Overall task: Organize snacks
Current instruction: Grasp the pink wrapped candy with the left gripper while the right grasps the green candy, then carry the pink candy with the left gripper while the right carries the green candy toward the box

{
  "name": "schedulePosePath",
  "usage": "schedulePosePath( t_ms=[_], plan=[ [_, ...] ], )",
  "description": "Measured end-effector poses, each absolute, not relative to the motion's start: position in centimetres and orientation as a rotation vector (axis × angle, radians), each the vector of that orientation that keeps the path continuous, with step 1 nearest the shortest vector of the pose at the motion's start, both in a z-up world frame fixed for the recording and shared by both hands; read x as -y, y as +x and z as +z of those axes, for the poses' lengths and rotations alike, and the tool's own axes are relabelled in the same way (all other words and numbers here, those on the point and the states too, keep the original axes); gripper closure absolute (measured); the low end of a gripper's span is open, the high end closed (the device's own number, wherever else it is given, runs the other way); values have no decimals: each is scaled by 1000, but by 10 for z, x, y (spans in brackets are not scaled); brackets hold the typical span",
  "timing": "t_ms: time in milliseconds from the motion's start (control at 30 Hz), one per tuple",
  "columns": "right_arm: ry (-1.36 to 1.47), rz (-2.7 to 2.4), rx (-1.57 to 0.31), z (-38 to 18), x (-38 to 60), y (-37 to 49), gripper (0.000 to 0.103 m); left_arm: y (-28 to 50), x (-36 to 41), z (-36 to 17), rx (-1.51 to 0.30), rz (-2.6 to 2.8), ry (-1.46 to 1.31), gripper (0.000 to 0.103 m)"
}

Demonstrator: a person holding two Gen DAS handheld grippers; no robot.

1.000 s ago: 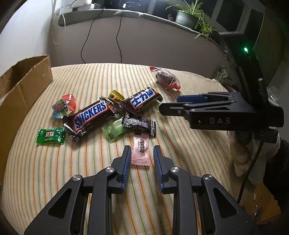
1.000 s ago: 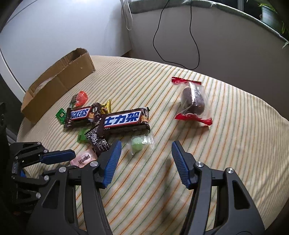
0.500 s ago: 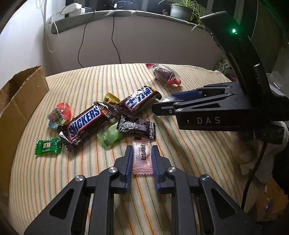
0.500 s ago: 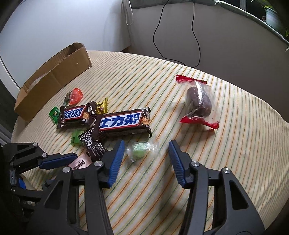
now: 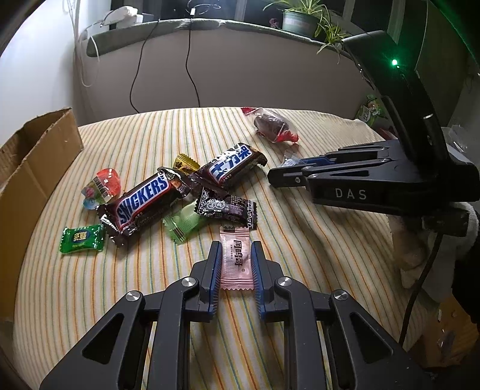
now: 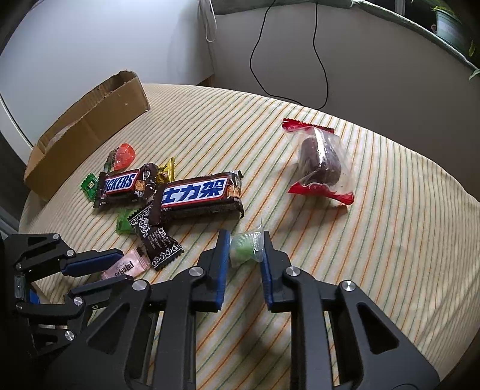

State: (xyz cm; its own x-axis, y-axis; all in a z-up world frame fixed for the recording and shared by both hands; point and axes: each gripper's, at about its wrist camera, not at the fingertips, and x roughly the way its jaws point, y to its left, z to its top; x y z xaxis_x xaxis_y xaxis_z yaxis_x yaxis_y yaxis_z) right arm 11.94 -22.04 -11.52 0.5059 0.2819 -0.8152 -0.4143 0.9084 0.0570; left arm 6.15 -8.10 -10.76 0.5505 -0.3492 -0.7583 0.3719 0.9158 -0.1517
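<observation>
My left gripper (image 5: 235,250) is shut on a pink candy sachet (image 5: 236,261) that lies on the striped tablecloth (image 5: 300,249); the same sachet (image 6: 127,265) shows between its fingers in the right wrist view. My right gripper (image 6: 244,240) is shut on a small clear-wrapped green candy (image 6: 244,247). From the left wrist view the right gripper (image 5: 288,174) is seen side-on at the right, with a bit of clear wrapper at its tips. A heap of snacks lies beyond: two Snickers bars (image 5: 144,202) (image 5: 232,163), a black wrapper (image 5: 228,208), green candies (image 5: 82,238) and a jelly cup (image 5: 103,186).
An open cardboard box (image 5: 27,168) stands at the left edge of the table. A chocolate cake in a clear, red-ended wrapper (image 6: 321,163) lies apart at the far right. A black cable (image 5: 192,69) hangs down the wall behind, and potted plants (image 5: 303,18) stand on the ledge.
Both grippers closed in place: the left pinched in on the pink sachet, the right went from wide open to clamped on the green candy.
</observation>
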Motion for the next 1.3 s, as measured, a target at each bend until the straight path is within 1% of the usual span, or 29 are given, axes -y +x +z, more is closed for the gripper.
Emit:
schedulePosePath(
  t_ms=[600, 867, 1300],
  plan=[
    [-160, 424, -902, -95, 218, 105, 84, 43, 48, -77, -814, -403, -41, 85],
    [-163, 452, -874, -80, 200, 107, 84, 41, 13, -61, -767, -344, -71, 85],
    [-206, 526, -818, -51, 138, 127, 84, 44, -59, -47, -708, -205, -135, 85]
  ],
)
